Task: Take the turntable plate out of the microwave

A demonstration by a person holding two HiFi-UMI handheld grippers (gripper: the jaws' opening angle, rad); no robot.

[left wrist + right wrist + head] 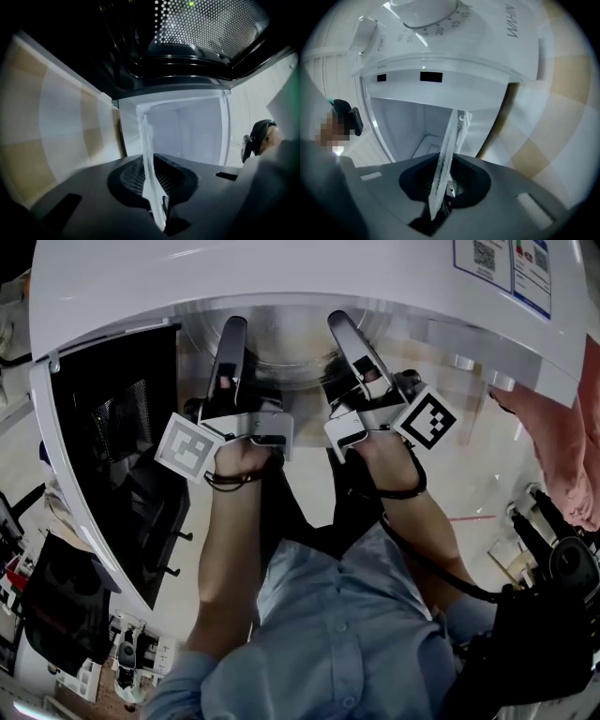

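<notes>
Checked beige tiling behind the white microwave (281, 277), door (112, 456) swung open. Glass turntable plate (148, 150) is gripped edge-on at its rim by left gripper (154, 192) and right gripper (440, 187), at the cavity mouth. Judged heavy, rigid, slick and breakable, so opposite rim holds are best kept level.

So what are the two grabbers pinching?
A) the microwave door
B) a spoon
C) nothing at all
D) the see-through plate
D: the left gripper and the right gripper each have their jaws shut on the rim of the clear turntable plate, seen edge-on.
</notes>
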